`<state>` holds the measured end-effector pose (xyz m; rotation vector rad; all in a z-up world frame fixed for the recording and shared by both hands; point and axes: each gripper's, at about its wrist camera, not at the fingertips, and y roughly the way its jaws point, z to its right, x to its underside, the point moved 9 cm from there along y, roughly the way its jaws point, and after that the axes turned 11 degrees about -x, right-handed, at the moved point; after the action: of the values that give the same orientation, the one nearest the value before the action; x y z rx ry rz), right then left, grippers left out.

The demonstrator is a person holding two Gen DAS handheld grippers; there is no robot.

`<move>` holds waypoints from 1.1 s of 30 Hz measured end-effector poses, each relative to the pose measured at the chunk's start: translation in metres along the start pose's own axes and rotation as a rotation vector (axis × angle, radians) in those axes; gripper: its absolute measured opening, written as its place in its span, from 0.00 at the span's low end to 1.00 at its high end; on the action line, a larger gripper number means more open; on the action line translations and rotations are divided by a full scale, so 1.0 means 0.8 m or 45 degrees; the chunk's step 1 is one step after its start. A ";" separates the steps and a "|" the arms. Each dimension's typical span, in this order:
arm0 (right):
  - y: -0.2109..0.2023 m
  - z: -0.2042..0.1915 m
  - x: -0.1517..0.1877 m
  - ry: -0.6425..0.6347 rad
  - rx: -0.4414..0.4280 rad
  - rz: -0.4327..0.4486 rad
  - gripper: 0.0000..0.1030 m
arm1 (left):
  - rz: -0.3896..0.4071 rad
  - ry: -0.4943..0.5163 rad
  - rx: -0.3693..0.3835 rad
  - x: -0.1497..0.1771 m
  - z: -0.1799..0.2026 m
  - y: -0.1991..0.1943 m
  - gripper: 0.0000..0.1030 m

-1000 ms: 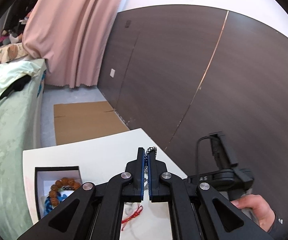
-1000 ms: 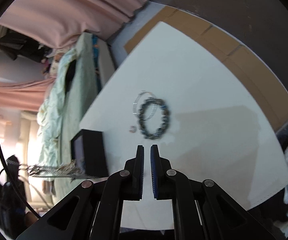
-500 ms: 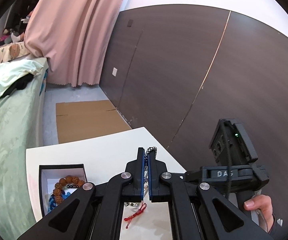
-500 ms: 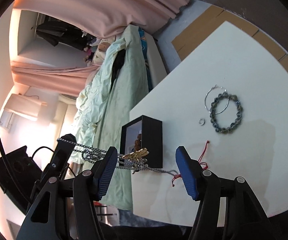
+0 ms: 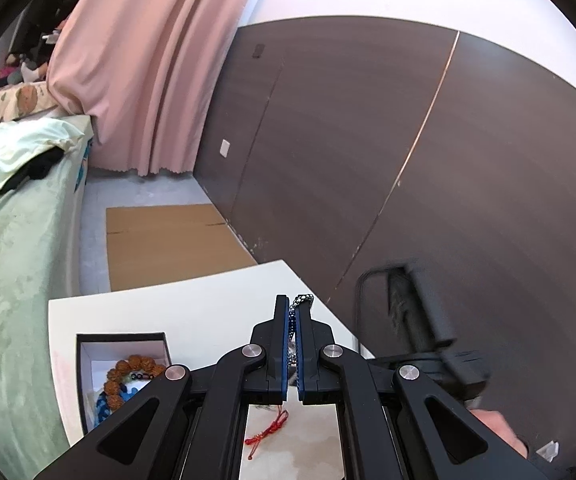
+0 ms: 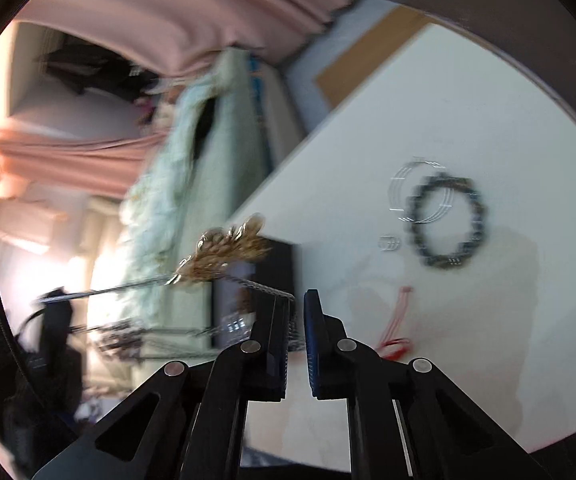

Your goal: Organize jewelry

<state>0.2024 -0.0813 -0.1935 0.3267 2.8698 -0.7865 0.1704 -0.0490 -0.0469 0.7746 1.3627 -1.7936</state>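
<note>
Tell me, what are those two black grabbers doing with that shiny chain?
A person is tidying jewelry with a grabber in each hand. The left gripper is clamped on a silver chain with a gold pendant. The right gripper is closed down around the chain's other part, though blur hides how tight. The black box already holds bracelets, and a dark beaded bracelet waits on the white table.

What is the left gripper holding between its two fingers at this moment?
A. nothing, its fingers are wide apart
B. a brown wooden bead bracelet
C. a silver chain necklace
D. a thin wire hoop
C. In the left wrist view the left gripper is shut on the silver chain necklace, whose links stick out past the fingertips, while the brown bead bracelet lies in the black jewelry box.
</note>
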 end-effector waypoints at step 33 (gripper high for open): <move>0.008 0.038 0.050 -0.081 0.284 -0.270 0.47 | -0.062 -0.219 -0.299 -0.001 -0.132 0.009 0.02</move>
<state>0.1680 -0.0853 -0.2304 0.0197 2.7921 -1.1365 0.1795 0.0519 -0.0767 0.4553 1.4544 -1.6575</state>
